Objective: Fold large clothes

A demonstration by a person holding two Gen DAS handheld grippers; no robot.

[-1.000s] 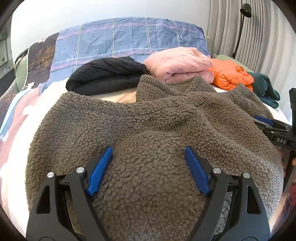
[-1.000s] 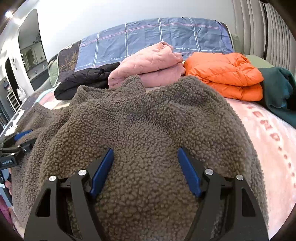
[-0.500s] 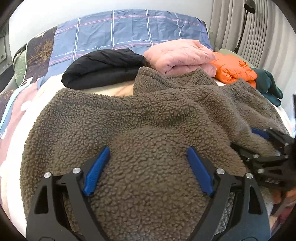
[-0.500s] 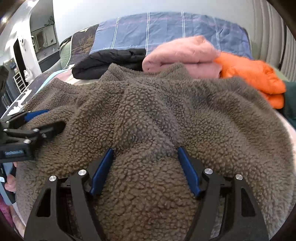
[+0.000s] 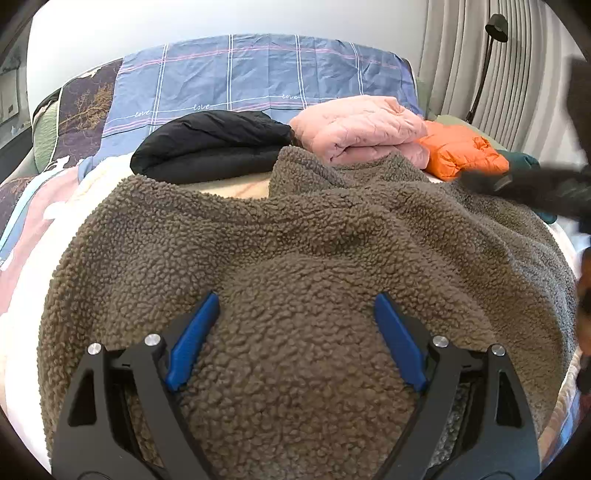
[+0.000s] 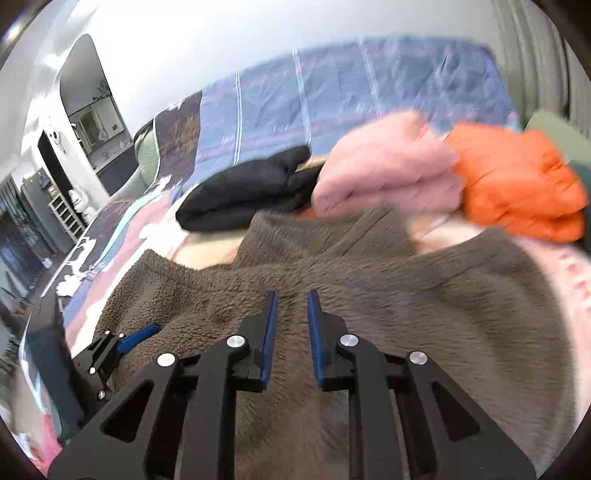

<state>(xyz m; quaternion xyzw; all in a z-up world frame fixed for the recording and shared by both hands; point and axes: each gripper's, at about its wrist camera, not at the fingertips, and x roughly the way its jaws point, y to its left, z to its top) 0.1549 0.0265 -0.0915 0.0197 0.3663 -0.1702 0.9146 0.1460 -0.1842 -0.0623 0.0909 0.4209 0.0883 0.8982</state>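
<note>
A grey-brown fleece garment (image 5: 295,221) lies spread over the bed, its collar toward the folded pile. My left gripper (image 5: 295,295) rests on its near part with jaws wide, a mound of fleece bulging up between the blue pads (image 5: 192,339). In the right wrist view the fleece (image 6: 424,295) is motion-blurred. My right gripper (image 6: 292,293) hovers over it and its jaws are closing, with a narrow gap left and no fold pinched between the pads. The left gripper (image 6: 125,341) shows at that view's lower left, and the right gripper (image 5: 524,184) is a dark blur at the left view's right edge.
Folded garments line the far side: a black jacket (image 5: 207,144), a pink one (image 5: 362,129), an orange one (image 5: 461,155) and a teal piece (image 5: 524,160). Behind them is a blue plaid cover (image 5: 258,74). A curtain and a black lamp (image 5: 495,26) stand at the right.
The right gripper let the fleece mound out of its wide jaws, rose and swung across, and its jaws narrowed. The left gripper stayed in place.
</note>
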